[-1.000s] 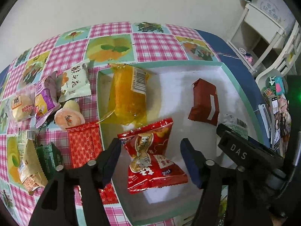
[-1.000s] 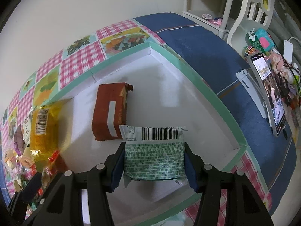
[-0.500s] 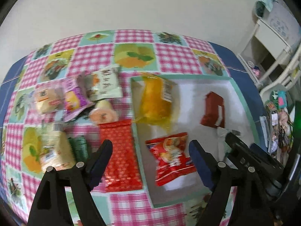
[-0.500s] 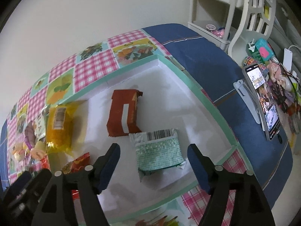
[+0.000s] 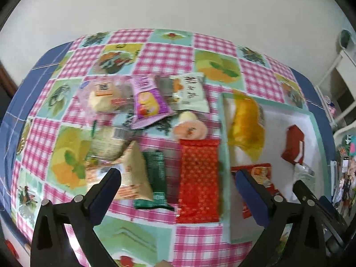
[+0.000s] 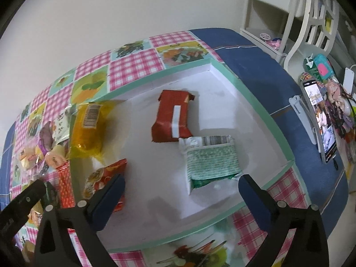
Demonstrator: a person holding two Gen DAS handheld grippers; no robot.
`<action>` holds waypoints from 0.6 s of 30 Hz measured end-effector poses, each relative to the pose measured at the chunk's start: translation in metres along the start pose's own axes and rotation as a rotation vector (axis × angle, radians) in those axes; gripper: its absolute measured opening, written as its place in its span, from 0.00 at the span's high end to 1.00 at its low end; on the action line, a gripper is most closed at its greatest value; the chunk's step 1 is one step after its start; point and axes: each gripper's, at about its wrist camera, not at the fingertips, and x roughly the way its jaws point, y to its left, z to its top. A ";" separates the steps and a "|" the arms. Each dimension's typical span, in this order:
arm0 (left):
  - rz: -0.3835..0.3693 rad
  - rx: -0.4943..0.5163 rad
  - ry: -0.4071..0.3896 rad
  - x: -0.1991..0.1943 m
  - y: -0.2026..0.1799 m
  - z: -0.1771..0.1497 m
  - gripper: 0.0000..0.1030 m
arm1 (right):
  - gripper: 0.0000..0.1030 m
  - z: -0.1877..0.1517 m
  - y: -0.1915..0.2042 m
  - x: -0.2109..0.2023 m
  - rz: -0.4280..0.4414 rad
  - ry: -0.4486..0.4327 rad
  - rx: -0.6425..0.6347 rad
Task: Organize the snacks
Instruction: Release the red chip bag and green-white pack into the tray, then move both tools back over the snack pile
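Both views are fisheye, each looking forward and steeply down along its own gripper, whose two black fingers fill the lower corners. The left wrist view sits close above the checked worktop (image 5: pixel 169 53), facing the loose snack packets, with the white tray (image 5: pixel 225 178) at its right edge. The right wrist view hangs close over that same tray (image 6: pixel 249 93), facing its inside and the white shelf (image 6: pixel 267 11) beyond. Both views share the tray, the yellow packet (image 5: pixel 245 122) (image 6: pixel 87 131) and the dark red packet (image 5: pixel 293 145) (image 6: pixel 172 119).
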 end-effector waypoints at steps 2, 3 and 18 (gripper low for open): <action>0.011 -0.012 -0.007 0.000 0.006 -0.001 0.01 | 0.00 -0.002 0.004 -0.003 0.003 -0.008 -0.008; 0.016 -0.015 -0.009 0.000 0.008 0.000 0.01 | 0.00 -0.003 0.005 -0.004 0.006 -0.011 -0.011; 0.099 -0.078 0.014 -0.002 0.054 -0.004 0.01 | 0.00 -0.025 0.053 -0.028 0.085 -0.031 -0.089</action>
